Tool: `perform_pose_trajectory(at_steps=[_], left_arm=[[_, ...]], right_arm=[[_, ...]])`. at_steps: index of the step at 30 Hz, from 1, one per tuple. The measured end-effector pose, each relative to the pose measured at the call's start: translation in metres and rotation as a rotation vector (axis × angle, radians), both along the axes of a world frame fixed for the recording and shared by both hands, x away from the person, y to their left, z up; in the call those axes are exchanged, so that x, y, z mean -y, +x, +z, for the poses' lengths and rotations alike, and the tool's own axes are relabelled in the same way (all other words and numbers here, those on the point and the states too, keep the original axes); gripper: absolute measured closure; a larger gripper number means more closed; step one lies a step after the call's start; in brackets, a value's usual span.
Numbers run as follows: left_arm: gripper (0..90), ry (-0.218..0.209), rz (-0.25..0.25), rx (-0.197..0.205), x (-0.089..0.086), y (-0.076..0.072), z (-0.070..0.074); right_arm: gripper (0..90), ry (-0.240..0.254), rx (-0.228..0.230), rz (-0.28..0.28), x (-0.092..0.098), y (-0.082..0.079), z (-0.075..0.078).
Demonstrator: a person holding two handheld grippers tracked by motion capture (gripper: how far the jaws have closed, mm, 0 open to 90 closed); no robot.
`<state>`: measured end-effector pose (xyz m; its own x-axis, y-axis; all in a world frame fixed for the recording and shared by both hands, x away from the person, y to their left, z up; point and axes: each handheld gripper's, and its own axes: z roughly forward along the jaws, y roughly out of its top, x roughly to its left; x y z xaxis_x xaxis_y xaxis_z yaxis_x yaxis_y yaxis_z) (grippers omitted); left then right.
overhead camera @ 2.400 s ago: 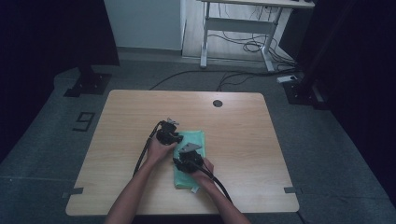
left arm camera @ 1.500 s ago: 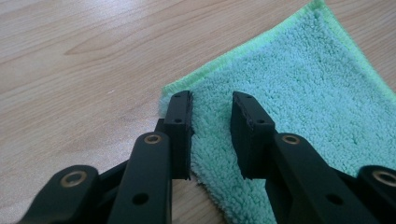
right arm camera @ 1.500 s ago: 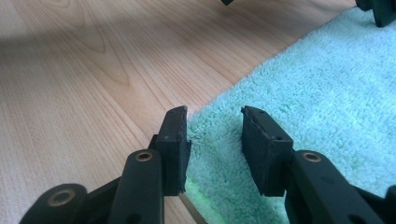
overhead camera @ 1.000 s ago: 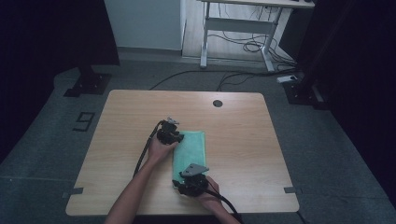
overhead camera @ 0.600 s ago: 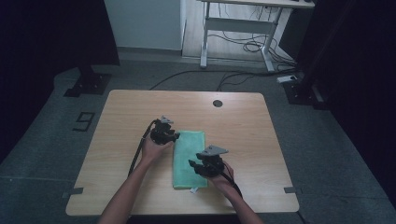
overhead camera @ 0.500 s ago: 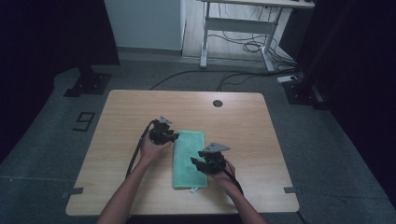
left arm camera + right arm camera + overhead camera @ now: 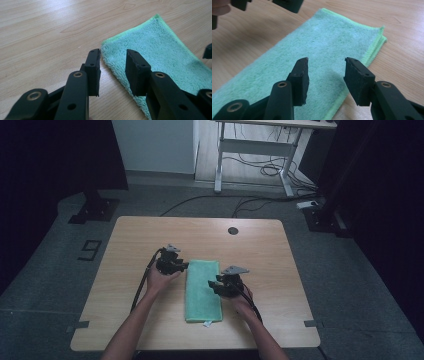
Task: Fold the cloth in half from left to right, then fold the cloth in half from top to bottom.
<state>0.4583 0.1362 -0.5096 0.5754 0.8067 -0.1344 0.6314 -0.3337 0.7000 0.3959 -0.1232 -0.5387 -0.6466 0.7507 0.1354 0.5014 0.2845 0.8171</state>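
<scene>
A green towel (image 7: 202, 290) lies folded into a long narrow strip on the wooden table (image 7: 140, 240), with a white tag at its near end. My left gripper (image 7: 183, 266) sits at the towel's far left corner, open. In the left gripper view its jaws (image 7: 112, 67) stand apart just above the corner of the towel (image 7: 160, 47), gripping nothing. My right gripper (image 7: 214, 287) is at the towel's right edge, halfway along. In the right gripper view its open jaws (image 7: 325, 72) hover over the towel (image 7: 317, 40), with the folded edge under the right jaw.
A round cable hole (image 7: 233, 230) is set near the table's far edge. A desk frame with cables (image 7: 255, 165) stands on the floor beyond. Bare wood lies left and right of the towel.
My right gripper has moved from the towel's near end, farther along and to its right edge. My left gripper has drawn a little leftward to the far left corner. The towel lies still.
</scene>
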Motion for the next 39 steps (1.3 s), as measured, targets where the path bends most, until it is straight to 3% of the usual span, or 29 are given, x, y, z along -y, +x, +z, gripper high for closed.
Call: perform_pose_trajectory(at_steps=[5,7,20,39], left_arm=[[64.7,-0.010,0.014,-0.010,-0.003,0.001,-0.002],[64.7,-0.013,0.017,-0.014,-0.004,0.002,-0.004],[65.1,-0.021,0.025,-0.023,-0.004,0.005,-0.006],[64.3,-0.032,0.032,-0.025,-0.001,0.010,-0.010]], right_arm=[[53.1,0.009,-0.008,-0.015,0.002,0.006,-0.003],[52.3,-0.030,0.001,-0.020,0.001,0.009,-0.001],[51.4,-0.015,0.022,-0.032,0.000,0.035,0.013],[50.5,-0.008,-0.025,-0.081,0.002,0.062,0.001]])
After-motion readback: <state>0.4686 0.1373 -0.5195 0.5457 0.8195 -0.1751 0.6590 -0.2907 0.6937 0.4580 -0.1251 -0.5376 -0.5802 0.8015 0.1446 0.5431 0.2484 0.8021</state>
